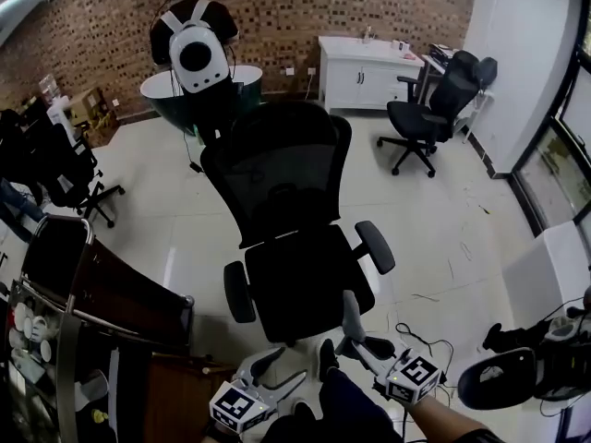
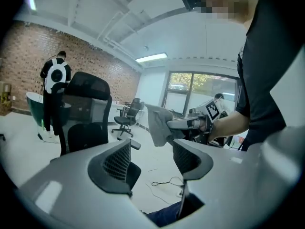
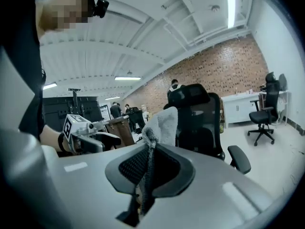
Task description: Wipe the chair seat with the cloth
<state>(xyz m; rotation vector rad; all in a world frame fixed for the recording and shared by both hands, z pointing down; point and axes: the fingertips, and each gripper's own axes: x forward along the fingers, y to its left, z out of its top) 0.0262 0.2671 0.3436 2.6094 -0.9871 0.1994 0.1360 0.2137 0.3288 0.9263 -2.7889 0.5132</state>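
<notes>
A black mesh office chair stands before me, and its seat (image 1: pixel 305 289) is bare. My right gripper (image 1: pixel 351 314) hovers just off the seat's front right corner, shut on a grey cloth (image 3: pixel 164 123) that sticks up from its jaws. In the left gripper view the cloth (image 2: pixel 159 125) hangs from the right gripper (image 2: pixel 174 124), with the chair (image 2: pixel 88 123) behind it. My left gripper (image 1: pixel 282 365) is open and holds nothing, near the seat's front edge and left of the right one. The right gripper view shows the chair (image 3: pixel 200 123) beyond the cloth.
A person with a white backpack (image 1: pixel 196 49) stands behind the chair at a green tub. Another black chair (image 1: pixel 429 113) and a white cabinet (image 1: pixel 365 72) are at the back right. A brown desk (image 1: pixel 120 293) is close on the left. A cable (image 1: pixel 420 340) lies on the floor.
</notes>
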